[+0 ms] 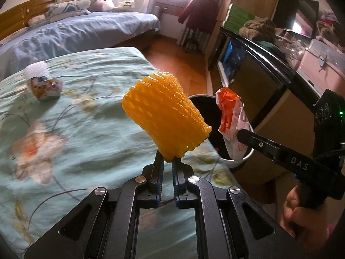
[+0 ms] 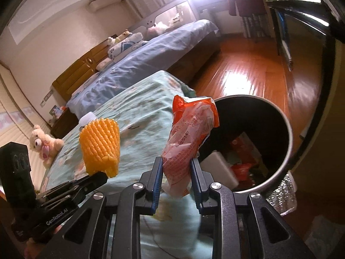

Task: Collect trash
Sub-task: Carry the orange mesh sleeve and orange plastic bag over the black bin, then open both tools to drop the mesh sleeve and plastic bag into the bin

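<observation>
So the left gripper (image 1: 167,161) has its fingers clamped on the bottom edge of a yellow foam net (image 1: 166,116), holding it up in the air above the bed (image 1: 90,116), close to the bin (image 1: 239,159). The right gripper (image 2: 176,168) has its fingers pinched on an orange and white wrapper (image 2: 189,133), which sticks up just beside the bin's rim, over the gap between bed and bin. In the left wrist view the wrapper hangs right in front of the bin opening.

The bin is a round dark one with a pale rim and stands on the wood floor (image 2: 248,75), right against the bed's edge. There's already stuff in it: a white block (image 2: 217,168) and some red and green scraps (image 2: 243,168).

More trash lies on the bed well away from the bin: a crumpled printed wrapper (image 1: 45,88) and, touching it on the side away from the bin, a white foam net (image 1: 35,70). Both are a bit blurry.

A teddy bear (image 2: 43,144) sits on the far edge of the bed from the bin. Beyond that bed there's a second bed with blue sheets (image 1: 71,32).
</observation>
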Tool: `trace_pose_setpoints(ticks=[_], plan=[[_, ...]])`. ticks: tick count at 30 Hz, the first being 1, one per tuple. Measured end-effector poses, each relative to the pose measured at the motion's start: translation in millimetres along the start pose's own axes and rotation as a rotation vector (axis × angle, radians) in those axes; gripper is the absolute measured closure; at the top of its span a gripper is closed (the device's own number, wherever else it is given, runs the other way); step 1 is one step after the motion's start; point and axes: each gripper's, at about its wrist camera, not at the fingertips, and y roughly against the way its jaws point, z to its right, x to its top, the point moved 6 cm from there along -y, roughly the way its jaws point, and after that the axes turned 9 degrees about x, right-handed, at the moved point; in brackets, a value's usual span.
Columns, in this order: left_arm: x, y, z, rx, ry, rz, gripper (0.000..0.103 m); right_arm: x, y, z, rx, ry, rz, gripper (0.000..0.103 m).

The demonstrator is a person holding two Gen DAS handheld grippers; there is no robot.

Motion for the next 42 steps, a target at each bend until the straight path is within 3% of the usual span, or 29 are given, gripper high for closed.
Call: trace_pose_setpoints(ticks=[28, 35, 42], plan=[[10, -26, 68, -0.034, -0.120, -0.041, 0.096, 7, 20, 47, -0.069, -0.034, 0.019, 0.077], [12, -31, 73, -0.033, -0.134, -0.046, 0.096, 8, 16, 52, -0.075, -0.032, 0.010, 0.087], [16, -36, 80, -0.029, -0.139, -0.056, 0.096, 8, 19, 59, -0.083, -0.041, 0.015, 0.088]])
